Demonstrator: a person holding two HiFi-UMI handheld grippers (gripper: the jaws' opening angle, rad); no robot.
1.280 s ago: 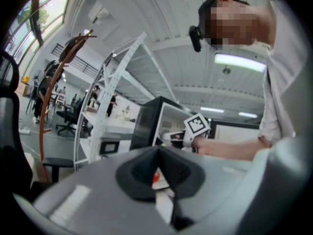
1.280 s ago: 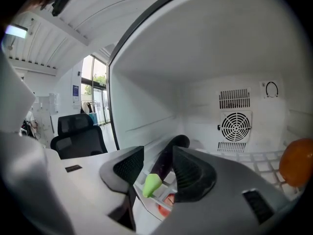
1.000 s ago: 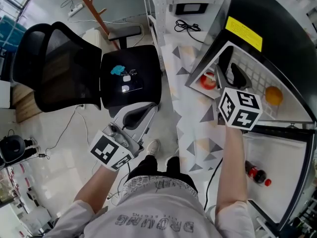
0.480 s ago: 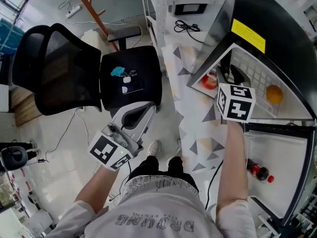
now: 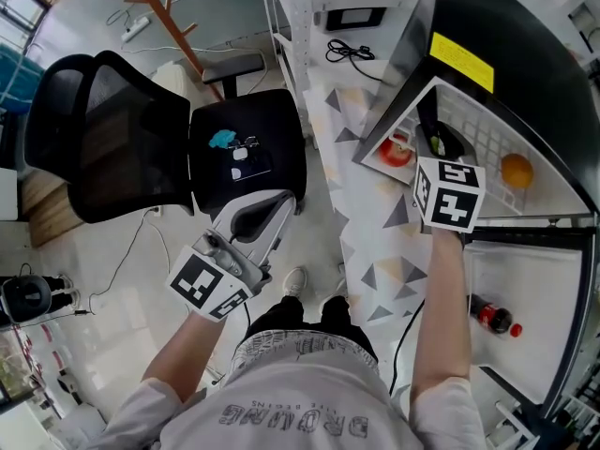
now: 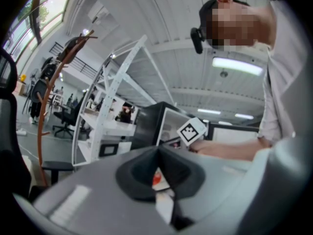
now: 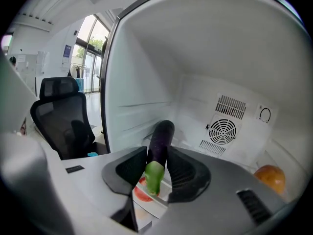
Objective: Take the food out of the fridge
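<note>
Rolled the right gripper (image 7: 157, 154) at the wrist since a second ago, turning a different face of its marker cube (image 5: 448, 193) upward, and just now narrowed its jaws onto the eggplant (image 7: 162, 131). Pinches that eggplant by its purple body, pads against both sides, green stem end toward the camera. Reaches with the right forearm stretched straight out, far and to the right, into the open fridge (image 5: 487, 17), gripper tilted downward over the white grid shelf (image 5: 483, 134).

Holds the left gripper (image 6: 157, 151) low at the left, elbow bent, roughly level, near the seat of the black office chair (image 5: 248, 143). Has its jaws pressed together at the tips, nothing between them.

Leaves a tomato (image 5: 397, 150) just left of the eggplant at the shelf's near edge, an orange (image 5: 517, 170) well to the right on the same shelf, and a dark bottle with a red cap (image 5: 491, 317) in a white compartment at the near right.

Carries a yellow label (image 5: 461, 61) on the fridge's black top, print too small to read. Shows only black-and-white square markers on the cubes, no letters. Bears lettering across the shirt hem (image 5: 292, 426), upside down and not clearly legible.
</note>
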